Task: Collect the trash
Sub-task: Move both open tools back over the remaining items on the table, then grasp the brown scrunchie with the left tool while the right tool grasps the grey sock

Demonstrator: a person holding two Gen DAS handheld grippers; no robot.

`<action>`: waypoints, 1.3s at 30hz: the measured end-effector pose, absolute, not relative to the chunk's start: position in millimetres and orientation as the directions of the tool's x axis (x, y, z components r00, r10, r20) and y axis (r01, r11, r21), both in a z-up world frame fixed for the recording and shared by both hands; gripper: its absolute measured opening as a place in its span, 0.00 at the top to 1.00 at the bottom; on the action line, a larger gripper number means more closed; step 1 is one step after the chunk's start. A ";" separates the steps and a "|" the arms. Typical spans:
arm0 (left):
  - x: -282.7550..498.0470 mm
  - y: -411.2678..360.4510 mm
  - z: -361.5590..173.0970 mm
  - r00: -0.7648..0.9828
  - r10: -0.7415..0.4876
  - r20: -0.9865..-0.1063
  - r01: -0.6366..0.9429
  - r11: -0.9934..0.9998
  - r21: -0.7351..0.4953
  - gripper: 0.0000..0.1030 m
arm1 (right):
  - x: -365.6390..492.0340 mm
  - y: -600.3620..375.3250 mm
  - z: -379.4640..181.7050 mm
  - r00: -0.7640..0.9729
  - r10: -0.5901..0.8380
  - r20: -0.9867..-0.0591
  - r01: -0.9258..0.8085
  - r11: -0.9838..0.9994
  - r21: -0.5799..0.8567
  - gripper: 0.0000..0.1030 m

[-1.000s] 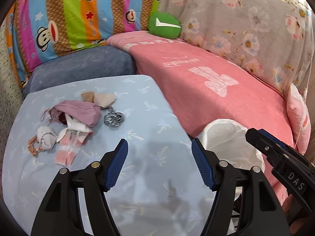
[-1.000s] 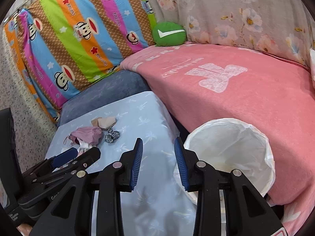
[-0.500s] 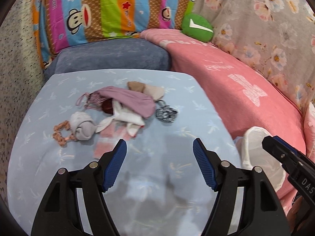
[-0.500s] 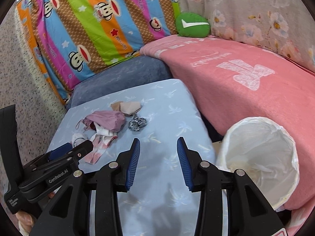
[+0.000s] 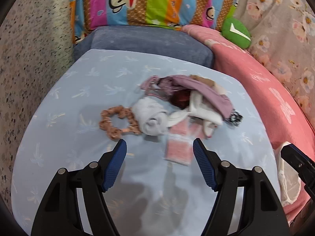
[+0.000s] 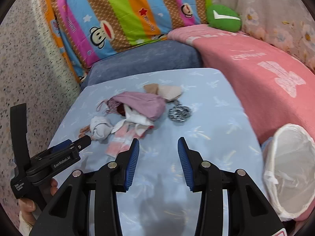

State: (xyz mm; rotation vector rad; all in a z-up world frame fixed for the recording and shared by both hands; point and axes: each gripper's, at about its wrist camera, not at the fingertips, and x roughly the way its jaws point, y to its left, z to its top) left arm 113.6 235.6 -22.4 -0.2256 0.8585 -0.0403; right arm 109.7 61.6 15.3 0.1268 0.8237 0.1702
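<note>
We hold the left gripper (image 5: 159, 147) low in the centre of its own view, over the pale blue table (image 5: 59, 137), with its jaws wide apart and nothing between the blue pads. Just above them, in the middle of the frame, the trash lies in a loose heap: a peach scrunchie (image 5: 114, 123) at the left, touching a rolled white sock (image 5: 151, 118); a pink-and-white striped sock (image 5: 180, 147) just beyond the right pad; and a mauve cloth (image 5: 204, 92) draped over white fabric at the upper right of the heap. A black-and-white patterned ring (image 5: 235, 117) peeks out at the heap's right edge.

In the right wrist view, the right gripper (image 6: 158, 151) sits at lower centre with its jaws partly apart; they have just been opening, and only bare tablecloth shows between them. The heap lies above and to the left of these pads, with a beige folded piece (image 6: 165, 90) at its top. The left gripper enters at the lower left of this frame, its tip just beside the white sock, a hand (image 6: 29, 206) around its handle. The white-lined bin (image 6: 289, 169) stands at the lower right, beside the table and against the pink blanket (image 6: 256, 63). A striped monkey-print cover (image 6: 118, 13) fills the top left, and a green cushion (image 6: 224, 17) sits at the upper right.
</note>
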 end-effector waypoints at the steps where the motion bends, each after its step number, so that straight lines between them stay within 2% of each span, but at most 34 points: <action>1: 115.5 243.8 -25.3 0.653 -0.116 -0.748 -0.068 0.975 -0.210 0.35 | 114.4 71.3 12.6 0.660 0.211 -0.721 -0.116 0.977 0.180 0.61; 12: 146.2 301.5 -55.8 0.615 -0.091 -0.783 -0.151 0.961 -0.230 0.36 | 161.6 148.5 -24.1 0.565 0.318 -0.761 -0.221 0.947 0.232 0.61; 17: 160.2 306.9 -69.2 0.590 -0.096 -0.801 -0.148 0.963 -0.224 0.42 | 181.3 175.6 -37.5 0.531 0.342 -0.775 -0.249 0.938 0.243 0.61; 26: 170.4 311.8 -81.2 0.578 -0.115 -0.808 -0.138 0.962 -0.235 0.60 | 207.7 206.9 -66.3 0.478 0.353 -0.804 -0.271 0.930 0.247 0.61; 27: 170.8 311.8 -81.2 0.579 -0.119 -0.807 -0.136 0.961 -0.240 0.65 | 210.0 208.2 -70.1 0.471 0.354 -0.808 -0.268 0.930 0.252 0.61; 30: 172.4 311.2 -81.7 0.578 -0.124 -0.806 -0.129 0.962 -0.240 0.77 | 215.4 209.2 -79.1 0.450 0.366 -0.814 -0.261 0.926 0.272 0.71; 31: 172.4 310.6 -81.8 0.578 -0.127 -0.806 -0.127 0.962 -0.242 0.81 | 217.0 209.6 -82.6 0.440 0.371 -0.818 -0.257 0.924 0.281 0.79; 32: 172.4 309.7 -82.0 0.578 -0.129 -0.806 -0.125 0.962 -0.244 0.83 | 217.8 209.9 -84.8 0.435 0.371 -0.820 -0.254 0.925 0.284 0.82; 35: 172.9 306.4 -81.8 0.578 -0.132 -0.806 -0.118 0.963 -0.242 0.88 | 216.2 209.2 -86.3 0.439 0.366 -0.820 -0.251 0.927 0.279 0.87; 39: 170.4 302.9 -77.5 0.584 -0.135 -0.801 -0.116 0.962 -0.246 0.91 | 210.5 204.6 -75.6 0.468 0.357 -0.808 -0.248 0.931 0.268 0.89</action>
